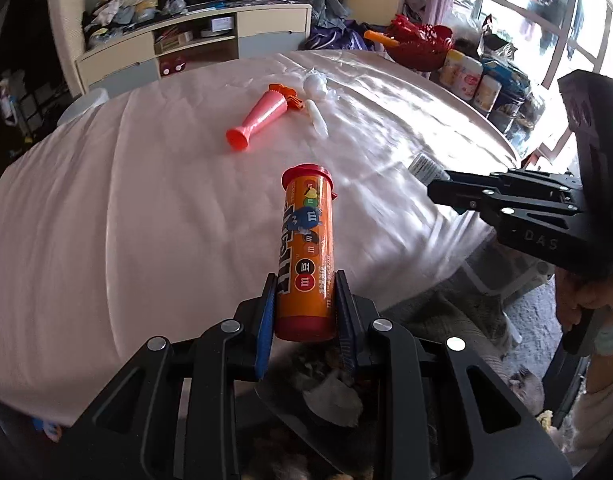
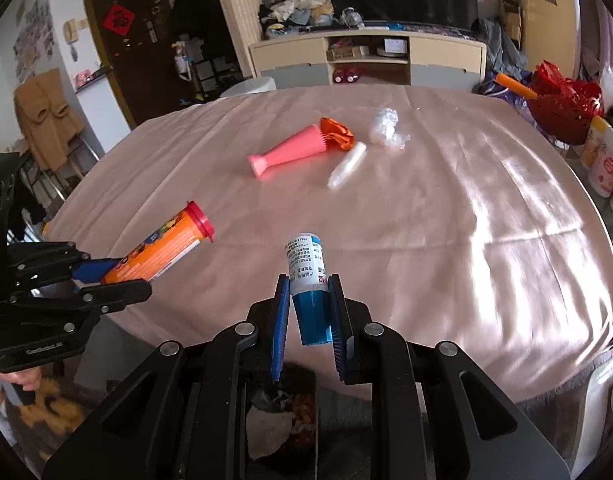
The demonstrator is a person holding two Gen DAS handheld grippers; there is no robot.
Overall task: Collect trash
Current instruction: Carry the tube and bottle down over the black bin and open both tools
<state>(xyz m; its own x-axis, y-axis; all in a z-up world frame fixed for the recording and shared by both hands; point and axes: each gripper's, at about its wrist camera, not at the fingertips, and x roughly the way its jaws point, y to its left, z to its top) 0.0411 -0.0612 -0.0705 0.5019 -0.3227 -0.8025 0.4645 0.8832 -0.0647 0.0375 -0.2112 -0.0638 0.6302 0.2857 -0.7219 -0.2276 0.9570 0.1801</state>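
My left gripper (image 1: 305, 276) is shut on an orange candy tube (image 1: 306, 240) with a red cap, held above the near edge of the cloth-covered table (image 1: 106, 200). My right gripper (image 2: 309, 280) is shut on a small white-labelled bottle (image 2: 306, 260) with a blue base. Each gripper shows in the other's view: the right gripper (image 1: 438, 188) with the small bottle (image 1: 424, 168), and the left gripper (image 2: 130, 276) with the orange tube (image 2: 166, 244). A pink cone (image 2: 290, 150), a white sachet (image 2: 346, 166) and crumpled clear wrappers (image 2: 386, 128) lie further back on the cloth.
A bin (image 2: 282, 420) holding scraps sits on the floor under both grippers. A red basket (image 2: 562, 108) and canisters (image 2: 602, 160) stand at the table's right edge. A low cabinet (image 2: 366, 56) is behind the table. A person's hand (image 1: 586, 300) grips the right handle.
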